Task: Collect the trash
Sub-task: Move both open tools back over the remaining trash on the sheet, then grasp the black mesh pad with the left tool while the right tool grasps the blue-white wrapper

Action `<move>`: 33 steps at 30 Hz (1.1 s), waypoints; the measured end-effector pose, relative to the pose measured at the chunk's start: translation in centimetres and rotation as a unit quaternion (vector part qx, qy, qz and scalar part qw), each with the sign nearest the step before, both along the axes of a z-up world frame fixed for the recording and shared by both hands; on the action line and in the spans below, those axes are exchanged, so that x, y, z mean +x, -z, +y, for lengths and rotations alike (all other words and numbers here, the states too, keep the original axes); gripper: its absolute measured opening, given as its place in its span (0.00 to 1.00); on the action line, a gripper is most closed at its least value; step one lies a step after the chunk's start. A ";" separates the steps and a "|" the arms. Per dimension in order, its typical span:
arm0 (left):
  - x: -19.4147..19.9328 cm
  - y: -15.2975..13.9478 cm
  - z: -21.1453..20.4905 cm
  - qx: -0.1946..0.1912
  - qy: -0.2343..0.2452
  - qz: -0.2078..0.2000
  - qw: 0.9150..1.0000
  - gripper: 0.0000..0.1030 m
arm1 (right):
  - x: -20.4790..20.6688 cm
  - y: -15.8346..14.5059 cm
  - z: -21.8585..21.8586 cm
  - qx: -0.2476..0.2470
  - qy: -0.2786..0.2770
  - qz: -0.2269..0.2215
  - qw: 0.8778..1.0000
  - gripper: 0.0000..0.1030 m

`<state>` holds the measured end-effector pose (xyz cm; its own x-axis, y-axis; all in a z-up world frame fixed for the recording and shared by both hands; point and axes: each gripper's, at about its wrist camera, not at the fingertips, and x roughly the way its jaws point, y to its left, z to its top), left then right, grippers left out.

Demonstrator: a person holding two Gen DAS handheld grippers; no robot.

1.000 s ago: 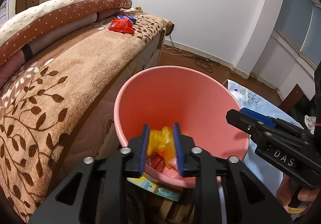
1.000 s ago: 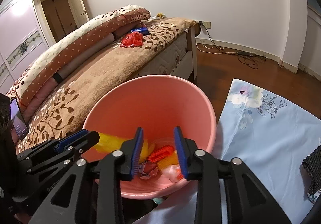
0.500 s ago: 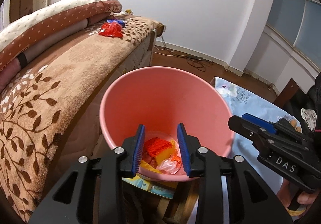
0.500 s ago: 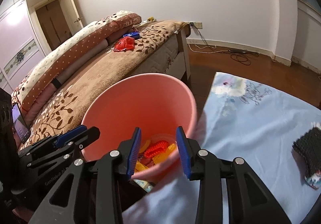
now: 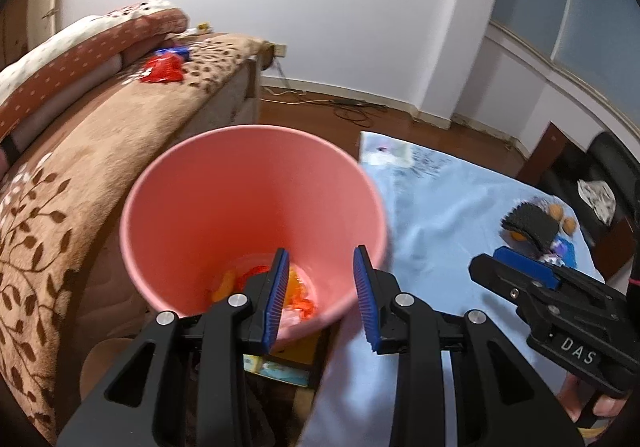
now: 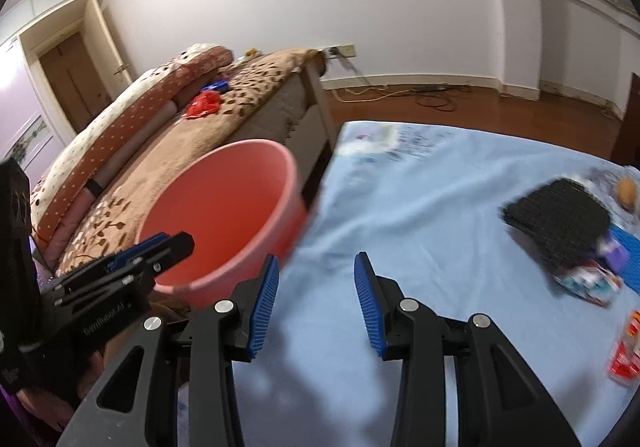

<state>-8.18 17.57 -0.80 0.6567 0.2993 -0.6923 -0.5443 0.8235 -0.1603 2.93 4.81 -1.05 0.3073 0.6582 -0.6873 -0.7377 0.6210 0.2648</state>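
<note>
Bucket (image 5: 252, 183) between bed (image 5: 100, 151) and cloth-covered table (image 5: 448, 215), wrappers (image 5: 296, 287) inside bucket

The left gripper (image 5: 320, 297) is covering part of the trash (image 5: 298, 293) lying at the bottom of the pink bucket (image 5: 248, 167), so the pieces are too hard to tell apart. On the surface, the black mesh thing (image 6: 558, 221) and the little packets (image 6: 590, 281) beside it are looking smeared and fuzzy. The red wrapper (image 6: 624, 351) is getting cut off by the right edge of the right wrist view.
</note>
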 end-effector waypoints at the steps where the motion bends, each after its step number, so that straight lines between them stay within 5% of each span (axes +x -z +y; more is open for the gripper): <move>1: 0.2 0.1 -0.3 -0.001 0.006 0.001 1.000 0.32 | 0.2 0.1 -0.8 -0.001 0.007 0.000 1.000 0.37; 14: 4.6 0.5 -6.3 -0.007 0.127 0.014 0.992 0.33 | 2.5 1.7 -10.3 -0.011 0.106 -0.001 0.994 0.38; 17: 5.8 0.2 -7.9 0.000 0.160 0.014 0.987 0.45 | 3.5 2.6 -12.8 -0.012 0.132 0.015 0.991 0.38; 24: 9.5 -1.0 -12.1 0.023 0.250 0.004 0.968 0.45 | 4.7 3.9 -16.8 -0.011 0.171 0.036 0.985 0.39; 33: 16.2 0.2 -17.1 0.075 0.349 0.036 0.933 0.45 | 5.5 3.7 -19.9 -0.006 0.192 0.035 0.981 0.39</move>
